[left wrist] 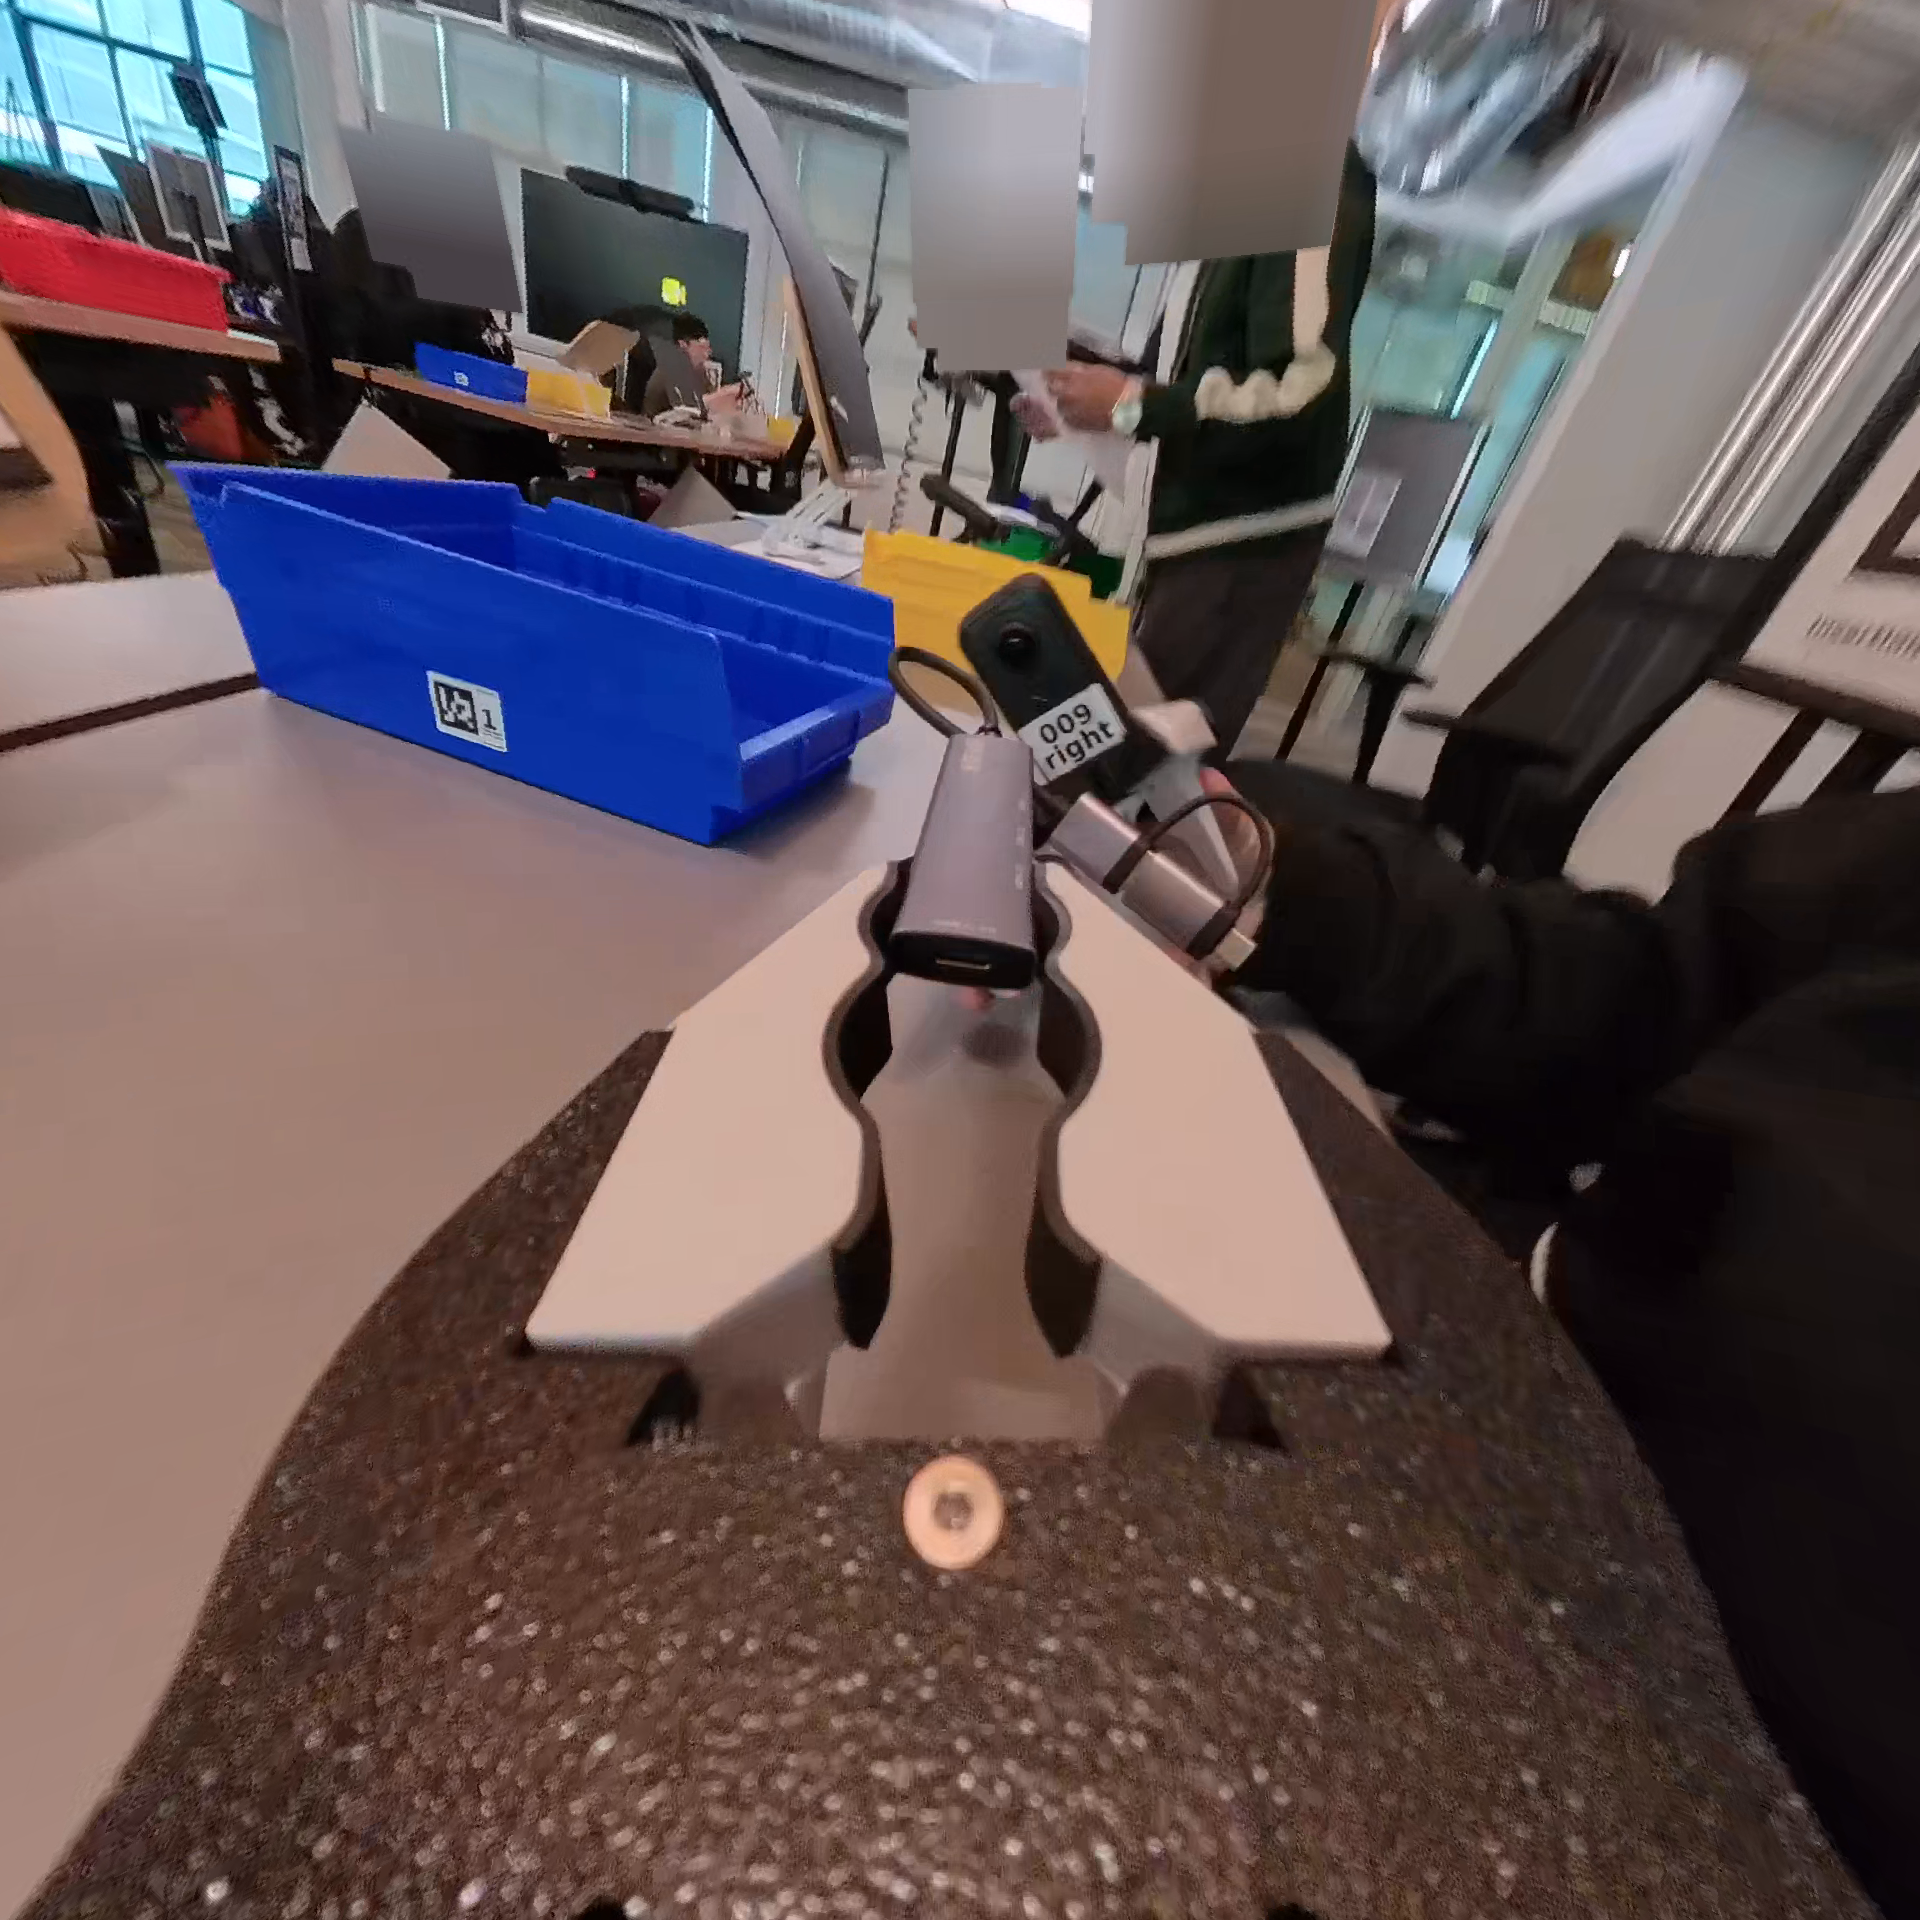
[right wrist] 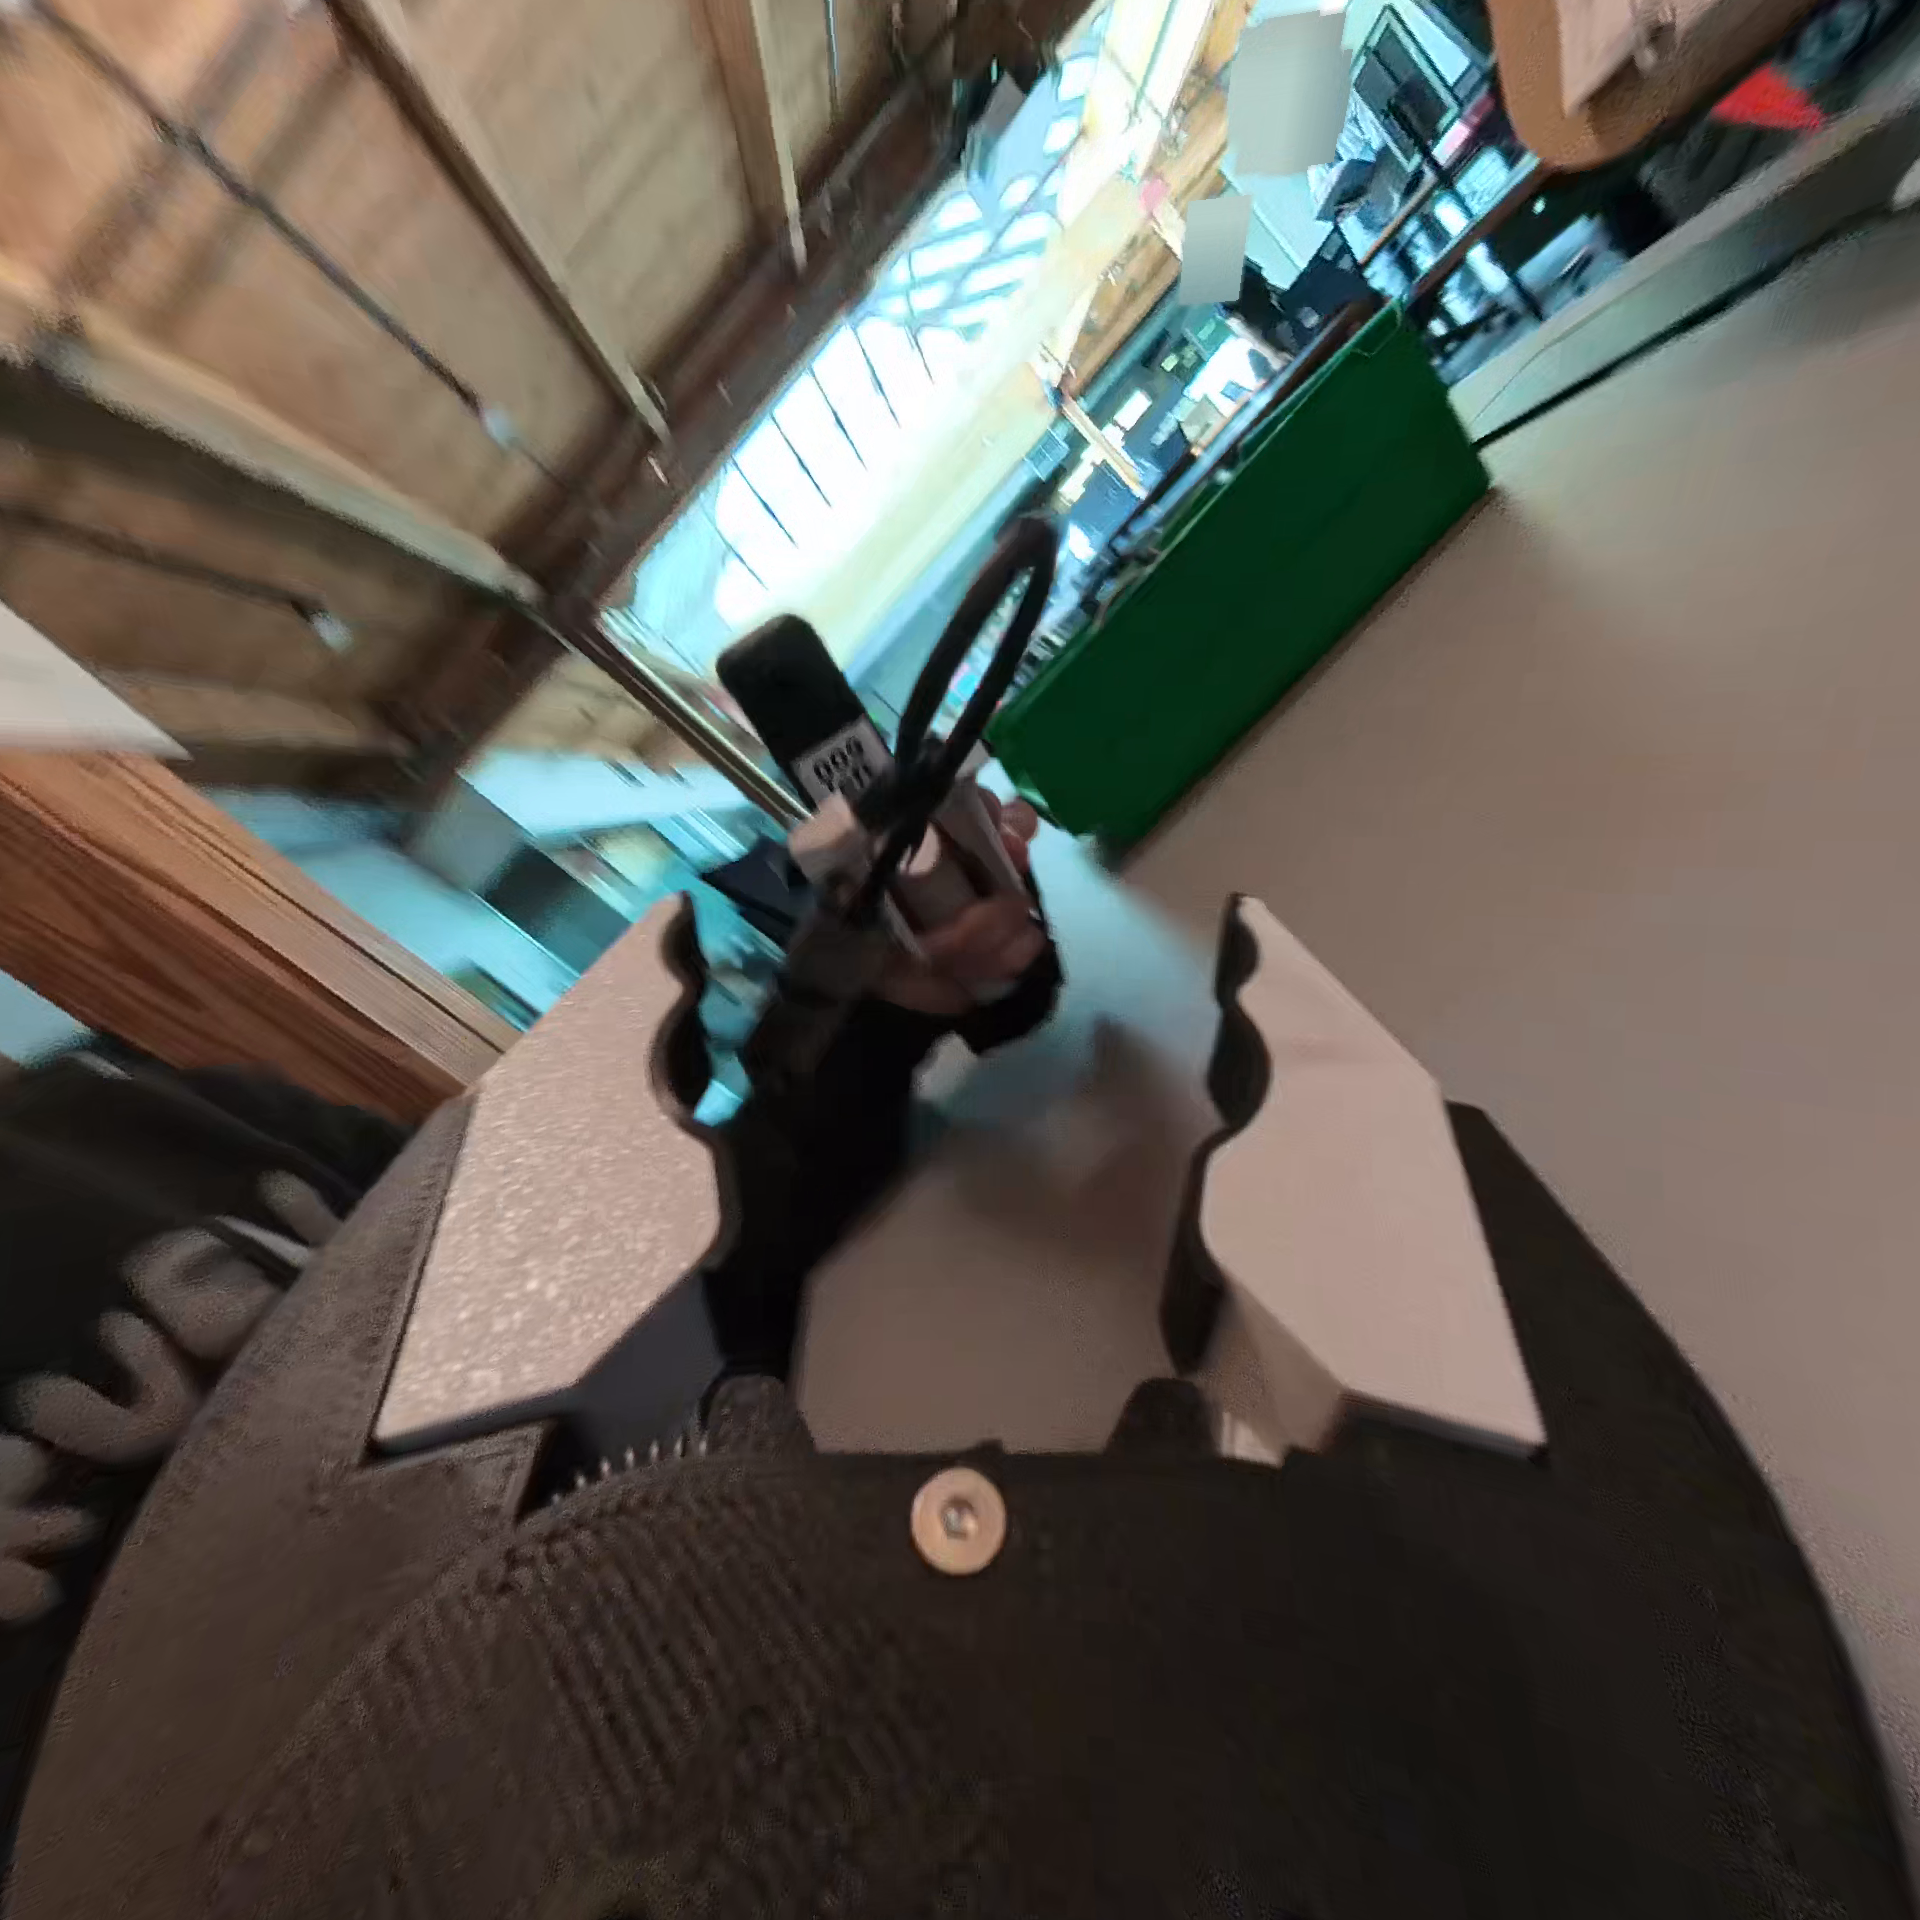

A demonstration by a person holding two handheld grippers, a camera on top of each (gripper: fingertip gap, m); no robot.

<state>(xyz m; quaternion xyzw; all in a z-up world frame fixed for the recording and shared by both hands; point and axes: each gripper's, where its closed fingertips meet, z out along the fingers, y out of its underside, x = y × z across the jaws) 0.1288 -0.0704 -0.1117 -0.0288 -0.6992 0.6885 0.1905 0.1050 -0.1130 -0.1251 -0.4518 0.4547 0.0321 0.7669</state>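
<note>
My left gripper (left wrist: 961, 920) is shut on a grey adapter hub (left wrist: 971, 852), pinched at the fingertips and held above the grey table (left wrist: 312, 987). Its short black cable (left wrist: 925, 681) loops up from the far end. The right gripper (left wrist: 1132, 821) shows just beyond it, held by a hand in a black sleeve, and a black cable loop crosses its grey part. In the right wrist view my right gripper (right wrist: 961, 920) is wide open and empty. It points at the left gripper (right wrist: 935, 852), which holds the adapter (right wrist: 831, 940) and cable loop (right wrist: 987, 644).
A blue bin (left wrist: 540, 623) stands on the table at the left, with a yellow bin (left wrist: 935, 582) behind it. A green bin (right wrist: 1247, 623) stands on the table. A person (left wrist: 1226, 416) stands behind. A black chair (left wrist: 1621, 665) is at the right.
</note>
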